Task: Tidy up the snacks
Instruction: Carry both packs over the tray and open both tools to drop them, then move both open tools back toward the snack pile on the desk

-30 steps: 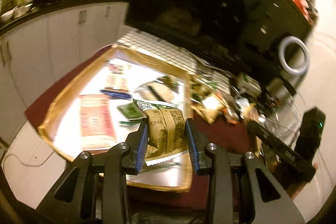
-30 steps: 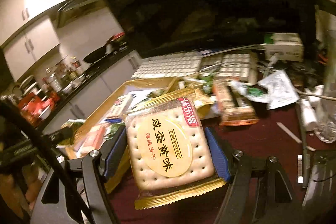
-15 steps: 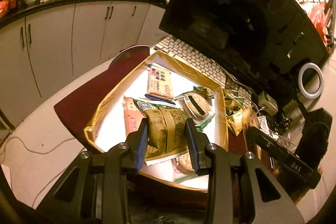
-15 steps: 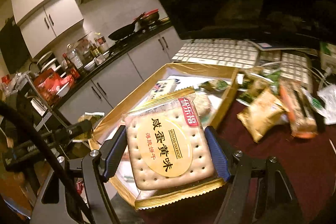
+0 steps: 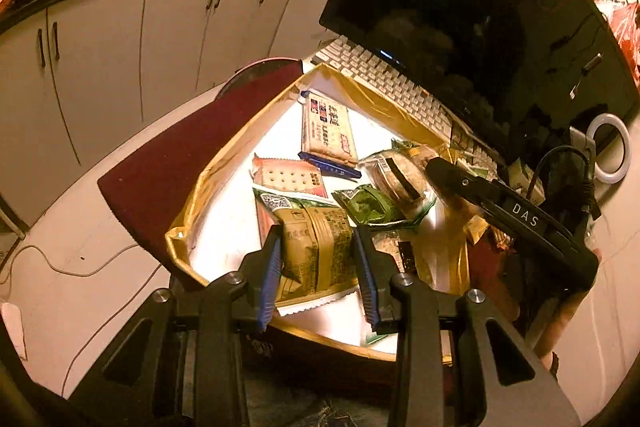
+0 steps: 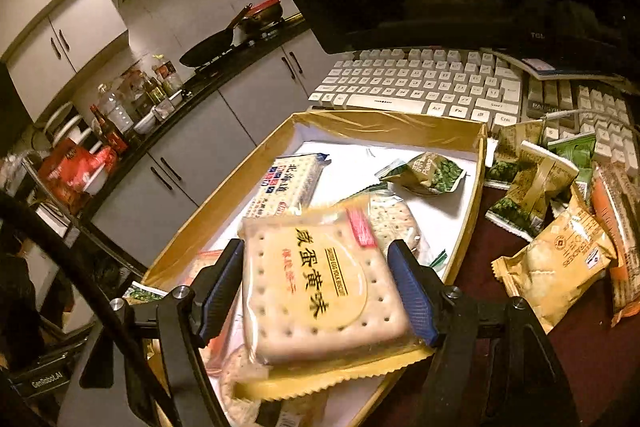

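My left gripper [image 5: 316, 267] is shut on a green and gold snack packet [image 5: 316, 243] and hangs over the near end of the gold-walled tray [image 5: 224, 179]. My right gripper [image 6: 320, 291] holds a square salted egg yolk cracker packet [image 6: 312, 327] above the same tray [image 6: 384, 125]. Its jaws are closing. The packet sits tilted and slightly blurred between the blue pads [image 6: 408, 287]. In the tray lie a blue and white cracker pack [image 5: 328, 131], a red cracker pack [image 5: 288, 179] and a green pea packet [image 6: 428, 173].
Loose snacks lie on the maroon mat right of the tray: a yellow packet [image 6: 556, 267] and green ones [image 6: 528, 195]. Behind the tray are a white keyboard [image 6: 420, 83] and a dark monitor [image 5: 460, 7]. The right tool's black body [image 5: 524, 219] crosses the tray's right side.
Both grippers have come over the tray from the snack pile side. The cracker packet has tipped and shifted between the right jaws. The left grip looks the same.
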`<state>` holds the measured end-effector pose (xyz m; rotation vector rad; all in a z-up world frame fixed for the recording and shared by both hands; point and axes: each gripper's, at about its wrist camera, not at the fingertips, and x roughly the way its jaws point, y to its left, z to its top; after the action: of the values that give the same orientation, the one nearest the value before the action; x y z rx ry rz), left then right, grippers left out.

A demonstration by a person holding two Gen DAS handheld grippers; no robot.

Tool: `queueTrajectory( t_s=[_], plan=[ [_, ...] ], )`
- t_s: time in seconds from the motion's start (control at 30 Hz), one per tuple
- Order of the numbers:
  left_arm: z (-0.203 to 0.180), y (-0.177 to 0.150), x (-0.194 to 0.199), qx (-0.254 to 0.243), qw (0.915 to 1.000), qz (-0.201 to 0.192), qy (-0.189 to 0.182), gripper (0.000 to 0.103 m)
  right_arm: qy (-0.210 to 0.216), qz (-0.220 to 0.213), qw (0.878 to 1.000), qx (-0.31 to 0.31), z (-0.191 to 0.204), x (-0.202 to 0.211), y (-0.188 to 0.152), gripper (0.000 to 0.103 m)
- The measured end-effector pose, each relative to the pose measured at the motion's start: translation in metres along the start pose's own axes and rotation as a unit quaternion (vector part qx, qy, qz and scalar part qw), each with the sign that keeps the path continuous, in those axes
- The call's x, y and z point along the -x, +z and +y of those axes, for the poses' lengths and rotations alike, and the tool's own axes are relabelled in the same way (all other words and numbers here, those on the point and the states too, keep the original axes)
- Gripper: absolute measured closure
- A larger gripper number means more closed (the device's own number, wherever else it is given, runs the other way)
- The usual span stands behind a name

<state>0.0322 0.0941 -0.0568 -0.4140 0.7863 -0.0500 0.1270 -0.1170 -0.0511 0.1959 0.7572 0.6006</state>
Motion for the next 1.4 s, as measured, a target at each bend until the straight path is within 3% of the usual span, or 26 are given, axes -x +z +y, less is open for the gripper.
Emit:
queueTrajectory(
  t_s=[0.17, 0.37, 0.57, 0.6, 0.67, 0.73, 0.97, 1.1, 1.17, 1.27, 1.4],
  plan=[
    [-0.006, 0.001, -0.007, -0.014, 0.9999, 0.007, 0.007, 0.066, 0.009, 0.007, 0.999, 0.043, 0.021, -0.008, -0.003, 0.032],
    [-0.013, 0.001, -0.027, -0.027, 0.9992, 0.021, 0.023, 0.066, -0.043, 0.020, 0.997, 0.061, 0.023, -0.020, -0.007, 0.033],
    [-0.018, -0.004, -0.033, -0.041, 0.9986, 0.019, 0.029, 0.064, -0.008, -0.010, 0.998, 0.053, 0.022, -0.005, -0.005, 0.032],
    [-0.018, -0.005, -0.032, -0.042, 0.9986, 0.018, 0.028, 0.061, -0.008, -0.015, 0.998, 0.056, 0.024, -0.003, -0.005, 0.030],
    [-0.017, -0.006, -0.029, -0.040, 0.9988, 0.015, 0.023, 0.036, -0.001, -0.025, 0.998, 0.061, 0.026, 0.000, -0.005, 0.029],
    [-0.015, -0.006, -0.024, -0.034, 0.9992, 0.002, 0.021, 0.027, 0.009, -0.035, 0.997, 0.066, 0.029, 0.004, -0.006, 0.029],
    [-0.018, -0.006, -0.011, -0.031, 0.9981, -0.024, 0.049, 0.024, 0.016, -0.085, 0.994, 0.070, 0.024, 0.030, -0.004, 0.026],
    [-0.029, -0.008, -0.004, -0.061, 0.9947, -0.044, 0.070, 0.016, 0.037, -0.068, 0.995, 0.056, 0.005, 0.049, -0.008, 0.026],
    [-0.031, -0.009, -0.008, -0.067, 0.9934, -0.029, 0.088, 0.016, 0.044, -0.052, 0.996, 0.052, -0.004, 0.058, -0.011, 0.026],
    [-0.029, -0.007, -0.007, -0.049, 0.9961, -0.020, 0.071, 0.016, 0.061, -0.047, 0.996, 0.050, -0.018, 0.074, -0.016, 0.026],
    [-0.035, -0.006, 0.000, -0.056, 0.9934, -0.032, 0.095, 0.016, 0.035, -0.052, 0.997, 0.055, -0.030, 0.088, -0.020, 0.026]
  ],
)
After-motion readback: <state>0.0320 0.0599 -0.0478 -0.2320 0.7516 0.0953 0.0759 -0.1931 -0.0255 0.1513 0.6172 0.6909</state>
